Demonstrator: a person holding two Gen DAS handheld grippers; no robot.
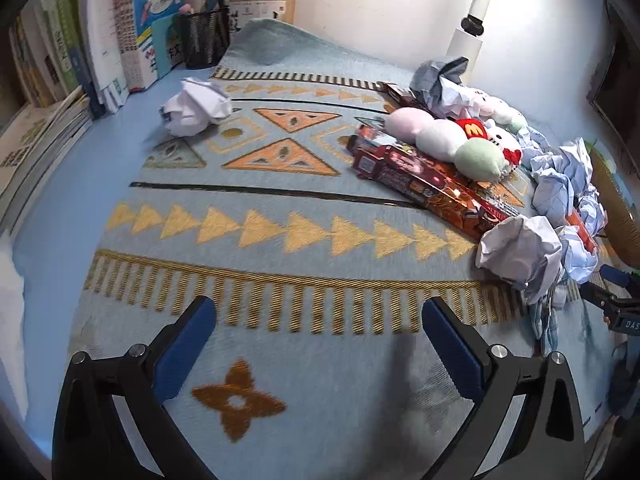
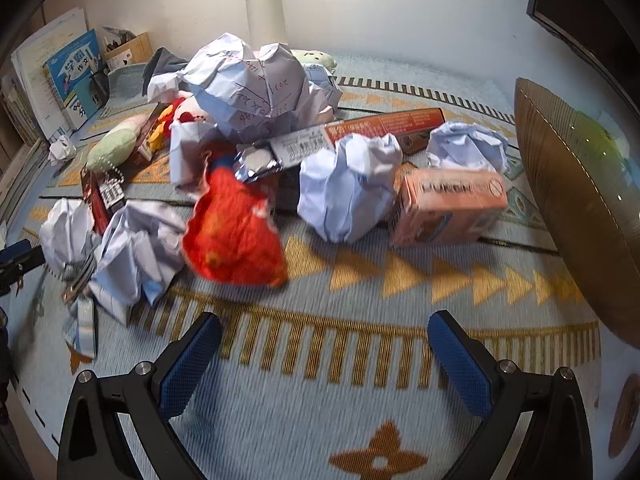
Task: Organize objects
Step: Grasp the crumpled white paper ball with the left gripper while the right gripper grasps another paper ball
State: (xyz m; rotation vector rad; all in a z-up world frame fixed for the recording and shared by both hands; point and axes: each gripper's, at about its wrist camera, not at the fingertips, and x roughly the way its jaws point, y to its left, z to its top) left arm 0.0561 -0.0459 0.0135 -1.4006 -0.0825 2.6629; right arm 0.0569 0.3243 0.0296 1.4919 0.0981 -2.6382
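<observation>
A pile of clutter lies on a blue patterned mat (image 1: 280,280). In the left wrist view it sits at the right: a pastel plush (image 1: 444,140), dark red snack boxes (image 1: 420,184) and crumpled paper balls (image 1: 520,252). One paper ball (image 1: 196,108) lies alone at the far left. My left gripper (image 1: 316,320) hangs open over bare mat, well short of the pile. In the right wrist view the pile is straight ahead: a big paper ball (image 2: 256,84), a red crumpled wrapper (image 2: 232,232), a pink carton (image 2: 448,208). My right gripper (image 2: 324,336) is open, nothing between its fingers.
Books (image 1: 132,28) and a black mesh pen holder (image 1: 204,36) stand at the back left against the wall. A white lamp post (image 2: 264,12) rises behind the pile. A woven basket (image 2: 576,200) stands at the right edge. Keys on a strap (image 2: 80,280) lie at the pile's left.
</observation>
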